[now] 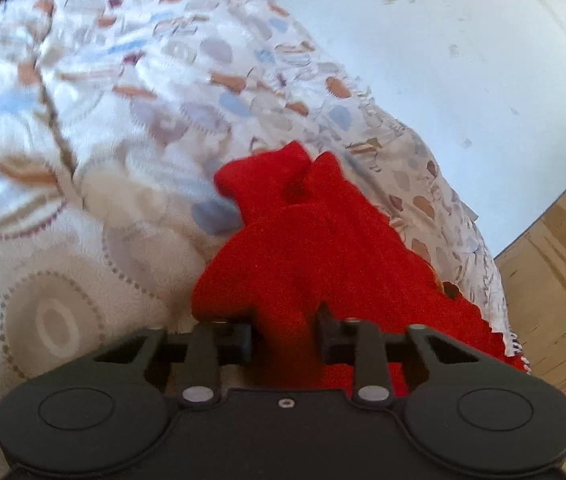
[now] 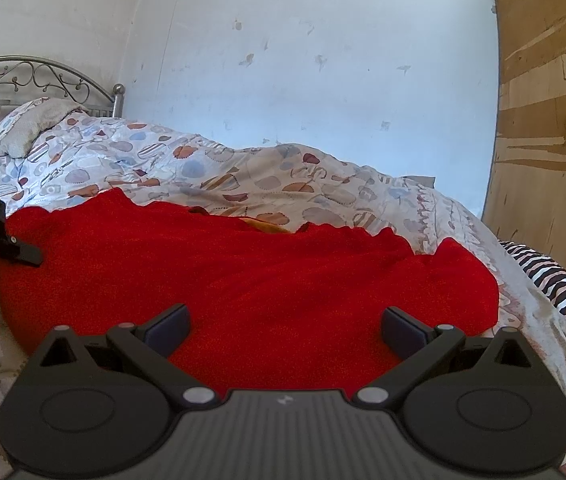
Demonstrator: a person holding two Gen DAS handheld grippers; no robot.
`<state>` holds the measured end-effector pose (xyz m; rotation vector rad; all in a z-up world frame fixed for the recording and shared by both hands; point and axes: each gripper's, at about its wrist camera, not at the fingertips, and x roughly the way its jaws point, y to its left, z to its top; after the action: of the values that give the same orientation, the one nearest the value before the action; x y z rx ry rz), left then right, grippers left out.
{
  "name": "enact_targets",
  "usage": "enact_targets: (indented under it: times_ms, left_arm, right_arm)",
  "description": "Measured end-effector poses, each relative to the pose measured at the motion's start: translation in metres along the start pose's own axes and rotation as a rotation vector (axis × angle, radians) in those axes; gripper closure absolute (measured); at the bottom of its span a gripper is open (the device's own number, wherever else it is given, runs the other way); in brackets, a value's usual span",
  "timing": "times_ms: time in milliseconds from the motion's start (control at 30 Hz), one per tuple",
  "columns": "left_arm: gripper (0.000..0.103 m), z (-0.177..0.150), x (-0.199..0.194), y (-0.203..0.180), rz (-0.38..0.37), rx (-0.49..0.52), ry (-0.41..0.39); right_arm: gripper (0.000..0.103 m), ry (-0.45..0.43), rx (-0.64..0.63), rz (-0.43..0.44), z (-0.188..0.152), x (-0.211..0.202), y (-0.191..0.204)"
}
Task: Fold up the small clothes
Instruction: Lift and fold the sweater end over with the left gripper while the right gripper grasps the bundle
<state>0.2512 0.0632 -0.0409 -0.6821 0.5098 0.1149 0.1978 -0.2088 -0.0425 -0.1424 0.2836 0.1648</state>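
Note:
A red knitted garment [image 1: 315, 240] lies on a patterned bedspread [image 1: 123, 120]. My left gripper [image 1: 286, 334] is shut on a bunched fold of the red garment, which rises between its fingers. In the right wrist view the red garment [image 2: 243, 280] spreads wide across the bed. My right gripper [image 2: 285, 326] is open, its fingers [image 2: 167, 326] wide apart just above the near part of the cloth, holding nothing. The left gripper [image 2: 23, 254] shows at the garment's left edge there.
The bedspread [image 2: 243, 176] covers the bed up to a metal headboard [image 2: 35, 76] at the far left. A white wall [image 2: 323, 60] is behind. A wooden panel [image 2: 547, 120] stands at the right. A striped cloth [image 2: 555, 284] lies at the bed's right edge.

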Motion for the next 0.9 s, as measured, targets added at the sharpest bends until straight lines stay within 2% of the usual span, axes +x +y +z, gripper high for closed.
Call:
enact_targets:
  times_ms: [133,267,433,533,633,700,767,900]
  left_arm:
    - [0.075,0.006,-0.003,-0.025,0.038,0.124,-0.029]
    - [0.081,0.016,-0.004,-0.055,0.036,0.266,-0.059]
    - [0.084,0.019,-0.006,-0.116,-0.022,0.525,-0.118]
    - [0.086,0.016,-0.006,-0.165,-0.103,0.677,-0.144]
    - [0.089,0.005,-0.010,-0.213,-0.237,0.805,-0.138]
    - [0.090,-0.010,-0.016,-0.238,-0.347,0.881,-0.109]
    - [0.090,-0.033,-0.022,-0.258,-0.417,0.979,-0.076]
    - [0.091,-0.078,-0.023,-0.261,-0.553,1.101,0.057]
  right_arm:
    - [0.000,0.040,0.023,0.015,0.007,0.003,-0.005]
    - [0.000,0.064,0.131,0.061,0.012,0.000,-0.025]
    - [0.000,0.047,0.276,0.126,0.007,-0.019,-0.056]
    - [0.000,0.015,0.322,0.095,0.004,-0.045,-0.074]
    - [0.000,-0.016,0.360,0.012,0.000,-0.075,-0.098]
    - [0.000,-0.023,0.384,-0.054,-0.005,-0.093,-0.116]
    - [0.000,-0.021,0.418,-0.144,-0.011,-0.109,-0.137]
    - [0.000,0.010,0.493,-0.260,-0.027,-0.127,-0.168]
